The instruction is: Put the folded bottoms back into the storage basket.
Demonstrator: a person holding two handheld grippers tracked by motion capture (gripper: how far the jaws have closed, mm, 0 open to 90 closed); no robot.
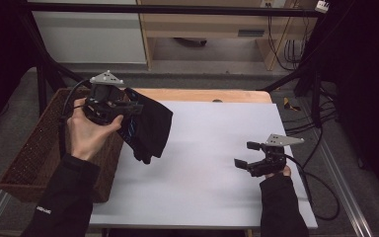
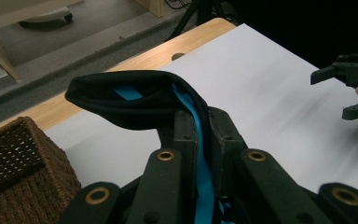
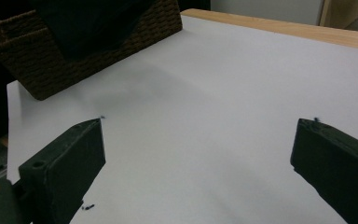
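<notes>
A black cloth with blue trim (image 1: 148, 126) hangs in the air over the left edge of the white table surface (image 1: 212, 148). My left gripper (image 1: 131, 109) is shut on it, held up beside the wicker basket (image 1: 34, 148). In the left gripper view the black cloth (image 2: 130, 100) is pinched between the two jaws, its blue strip running down between them, and my left gripper (image 2: 201, 123) is closed on the fold. My right gripper (image 1: 244, 154) hovers low at the right side of the table, open and holding nothing. In its own view my right gripper (image 3: 200, 135) shows jaws spread wide over bare white surface.
The brown wicker basket (image 3: 51, 56) stands at the table's left edge. A wooden strip (image 1: 212, 95) with a small hole runs along the far edge. Cables (image 1: 321, 187) trail off the right side. Black frame bars and shelving stand behind the table.
</notes>
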